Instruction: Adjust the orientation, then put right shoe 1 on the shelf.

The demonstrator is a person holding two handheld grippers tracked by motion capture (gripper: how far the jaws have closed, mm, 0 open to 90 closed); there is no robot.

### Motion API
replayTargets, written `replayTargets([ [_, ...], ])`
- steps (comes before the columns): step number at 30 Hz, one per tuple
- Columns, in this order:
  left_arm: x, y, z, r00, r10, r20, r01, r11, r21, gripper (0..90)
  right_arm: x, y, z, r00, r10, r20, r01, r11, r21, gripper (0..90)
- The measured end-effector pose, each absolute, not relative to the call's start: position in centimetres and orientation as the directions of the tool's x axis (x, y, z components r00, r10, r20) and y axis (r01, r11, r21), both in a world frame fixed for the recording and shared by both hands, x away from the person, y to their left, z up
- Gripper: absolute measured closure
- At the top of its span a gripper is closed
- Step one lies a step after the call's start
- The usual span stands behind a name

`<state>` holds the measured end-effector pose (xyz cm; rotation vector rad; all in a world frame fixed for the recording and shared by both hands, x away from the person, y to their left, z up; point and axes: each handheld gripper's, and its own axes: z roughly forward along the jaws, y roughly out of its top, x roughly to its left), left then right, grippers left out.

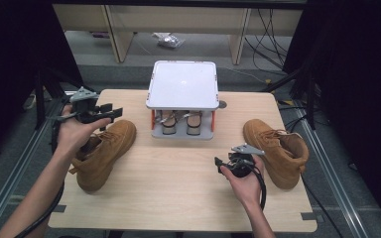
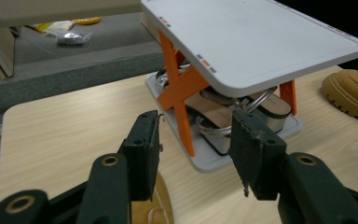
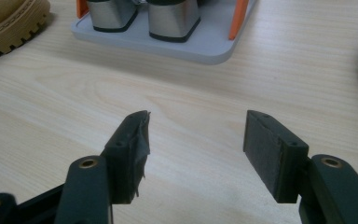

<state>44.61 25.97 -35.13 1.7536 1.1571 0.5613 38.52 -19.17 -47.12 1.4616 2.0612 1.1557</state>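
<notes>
Our left gripper [image 1: 110,113] and right gripper [image 1: 220,165] both stand apart, empty. The tan suede boots lie at nine [image 1: 104,153] and three o'clock [image 1: 278,148]. We judge ourselves between grasps; next, choose one boot.

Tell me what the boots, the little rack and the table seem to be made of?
Boots: tan, matte, probably suede or nubuck, with lugged rubber-like soles.
Rack: smooth pale grey shelves and orange struts, apparently moulded plastic.
Table: light wood grain with a flat sheen, likely laminate or veneer; solid wood can't be ruled out.
</notes>
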Motion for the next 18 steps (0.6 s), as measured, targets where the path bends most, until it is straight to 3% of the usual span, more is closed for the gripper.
replayTargets([
  [18, 42.3, 29.8, -36.3, 0.372, 0.913, -0.168, 0.507, -0.048, 0.86, 52.4, 38.2, -18.6, -47.2, -0.405, 0.902, 0.146, 0.612, 0.149, 0.777, 40.0],
])
